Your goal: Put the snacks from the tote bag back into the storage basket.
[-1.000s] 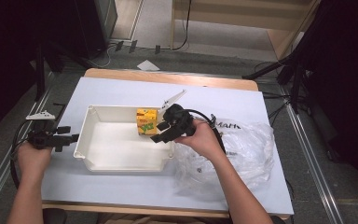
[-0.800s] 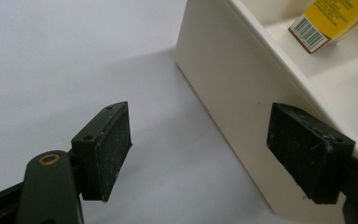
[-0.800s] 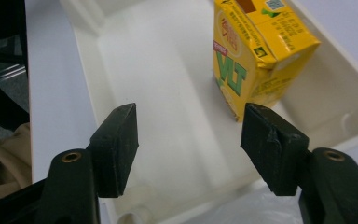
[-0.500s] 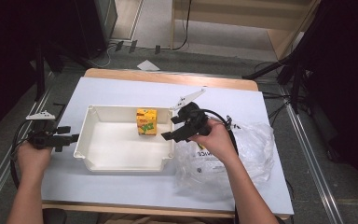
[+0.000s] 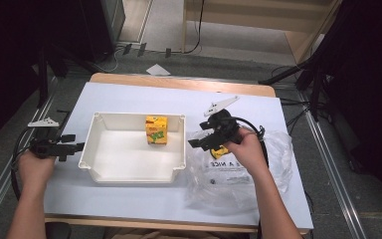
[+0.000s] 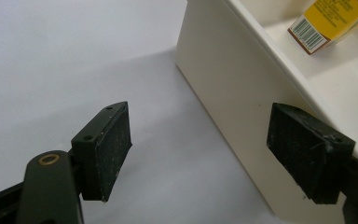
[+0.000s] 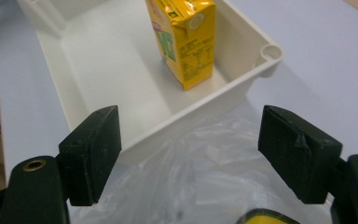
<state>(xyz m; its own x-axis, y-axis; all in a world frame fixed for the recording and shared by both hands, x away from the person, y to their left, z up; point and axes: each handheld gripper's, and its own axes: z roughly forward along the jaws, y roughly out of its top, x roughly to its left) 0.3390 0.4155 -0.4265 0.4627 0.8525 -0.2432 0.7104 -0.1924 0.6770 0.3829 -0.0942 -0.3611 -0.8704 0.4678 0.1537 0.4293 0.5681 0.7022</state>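
Carton [image 5: 156,130] stands upright in the tray [image 5: 93,169], well apart from your right hand-held gripper [image 5: 203,139], whose jaws have just been opening, empty, over the plastic bag [image 5: 273,164].

yellow carton [image 6: 331,21] cut off at top edge, second yellow item [image 7: 270,217] cropped at bottom edge

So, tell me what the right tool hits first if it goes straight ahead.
Probably the near wall of the white tray: the open right tool points over the clear bag at it, with the yellow carton beyond.
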